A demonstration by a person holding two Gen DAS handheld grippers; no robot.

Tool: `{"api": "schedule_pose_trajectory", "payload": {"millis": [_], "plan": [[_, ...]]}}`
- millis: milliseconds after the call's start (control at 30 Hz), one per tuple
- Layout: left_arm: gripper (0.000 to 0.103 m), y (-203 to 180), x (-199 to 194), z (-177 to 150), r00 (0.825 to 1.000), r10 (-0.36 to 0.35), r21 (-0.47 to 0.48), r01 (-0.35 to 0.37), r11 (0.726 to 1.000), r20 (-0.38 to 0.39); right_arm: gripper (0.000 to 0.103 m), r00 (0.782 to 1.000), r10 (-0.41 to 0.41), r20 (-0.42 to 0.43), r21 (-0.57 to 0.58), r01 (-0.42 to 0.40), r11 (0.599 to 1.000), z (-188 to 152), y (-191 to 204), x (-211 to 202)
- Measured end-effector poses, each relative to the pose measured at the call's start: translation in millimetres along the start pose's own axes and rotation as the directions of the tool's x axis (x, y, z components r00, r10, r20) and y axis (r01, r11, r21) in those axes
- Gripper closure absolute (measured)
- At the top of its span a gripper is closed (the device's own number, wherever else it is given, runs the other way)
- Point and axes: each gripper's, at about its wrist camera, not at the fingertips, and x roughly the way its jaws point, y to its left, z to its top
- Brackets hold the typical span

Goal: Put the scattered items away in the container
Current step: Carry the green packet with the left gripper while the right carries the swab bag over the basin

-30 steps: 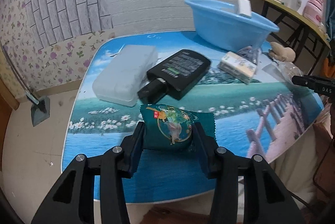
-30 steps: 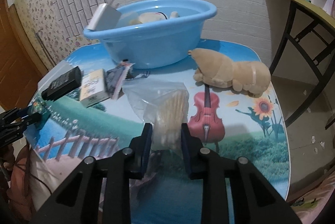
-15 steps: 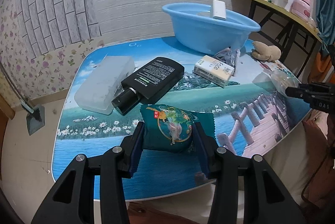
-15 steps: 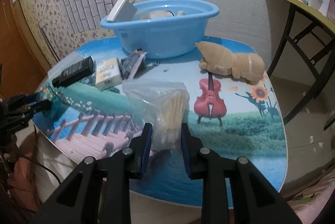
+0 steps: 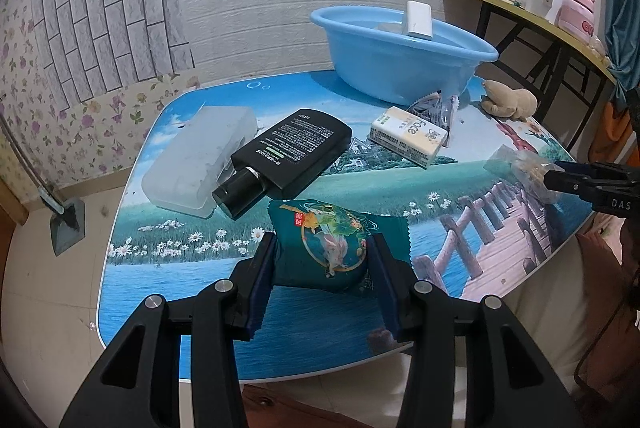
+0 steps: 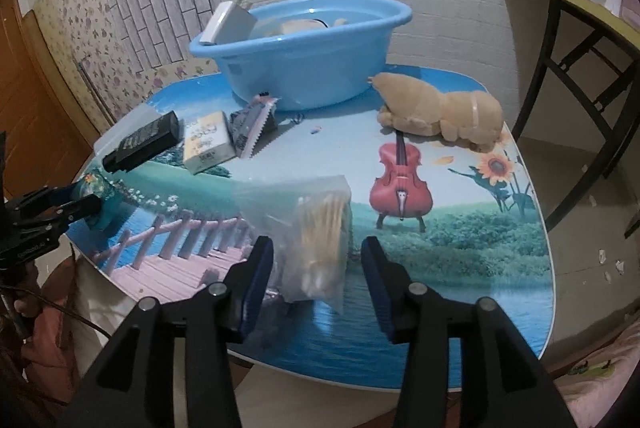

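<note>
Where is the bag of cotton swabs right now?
In the right wrist view the bag of cotton swabs lies between the open right gripper fingers, untouched by either, near the table's front edge, left of the printed violin.

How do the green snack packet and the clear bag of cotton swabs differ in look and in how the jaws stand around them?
The green snack packet is opaque and printed; the clear bag of cotton swabs shows its pale sticks. The left gripper is shut on the packet; the right gripper has its jaws open, apart from the bag. Both are soft packs, not yet in the blue basin.
</note>
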Motion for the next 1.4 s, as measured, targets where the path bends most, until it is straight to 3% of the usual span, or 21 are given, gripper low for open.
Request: {"api": "schedule_pose_trajectory", "payload": {"millis": [267, 333, 367, 400, 1033, 1400], "plan": [[0.058, 0.3, 0.5, 0.1, 1.000, -0.002, 0.000, 0.002, 1.000, -0.001, 0.058, 0.999, 0.010, -0.034, 0.002, -0.010, 1.000, -2.4, 1.6, 11.1], [0.058, -0.1, 0.1, 0.7, 1.000, -0.002, 0.000, 0.002, 1.000, 0.002, 0.063, 1.000, 0.005, -0.029, -0.005, -0.005, 1.000, -4.4, 1.7, 12.7], [0.058, -0.4, -0.5, 1.6, 1.000, -0.004, -0.001, 0.004, 1.000, 0.004, 0.073, 0.999, 0.010, -0.030, -0.007, -0.010, 1.000, -4.4, 2.0, 12.6], [0.058, -0.8, -0.7, 2.5, 1.000, -0.006, -0.001, 0.006, 1.000, 0.005, 0.073, 1.000, 0.016, -0.027, -0.004, -0.017, 1.000, -3.9, 1.9, 11.6], [0.058, -44.2, -19.1, 69.8, 0.985, -0.081, 0.110, 0.064, 0.992, 0.155, 0.075, 0.979, 0.121, 0.162, -0.056, -0.114, 0.992, 36.8, 22.5, -40.2], [0.058, -41.3, -11.2, 90.2, 0.983, -0.084, 0.107, 0.067, 0.992, 0.164, 0.075, 0.963, 0.163, 0.215, -0.102, -0.144, 0.984, 83.5, 37.8, -33.6]]}}
